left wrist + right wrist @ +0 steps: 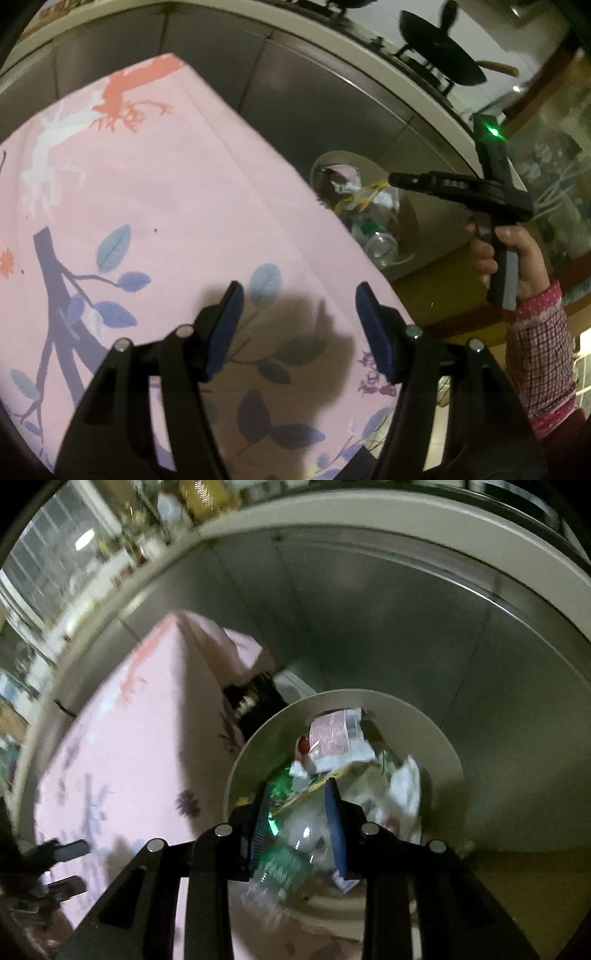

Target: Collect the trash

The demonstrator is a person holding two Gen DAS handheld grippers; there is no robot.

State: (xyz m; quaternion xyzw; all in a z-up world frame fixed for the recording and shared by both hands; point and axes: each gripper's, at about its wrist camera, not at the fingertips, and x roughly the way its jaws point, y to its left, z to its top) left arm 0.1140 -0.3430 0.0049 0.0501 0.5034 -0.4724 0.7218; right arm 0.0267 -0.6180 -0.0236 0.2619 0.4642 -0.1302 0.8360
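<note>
My right gripper (298,784) hangs over a round pale trash bin (424,723), shut on the neck of a clear plastic bottle (284,867) with a green label, whose body hangs below the fingers. The bin holds a red-printed wrapper (332,734), white scraps and more bottles. In the left wrist view a hand (517,251) holds that right gripper (393,179) above the bin (332,158). My left gripper (300,286) is open over the pink patterned tablecloth (166,184) with nothing between its fingers. It also shows at the table's near edge as the left gripper (85,864).
The cloth-covered table (129,757) stands right beside the bin. Grey cabinet fronts (314,92) run behind both, under a counter with a black pan (443,48) on a stove. A dark crate (255,701) sits under the table by the bin. The floor is yellowish.
</note>
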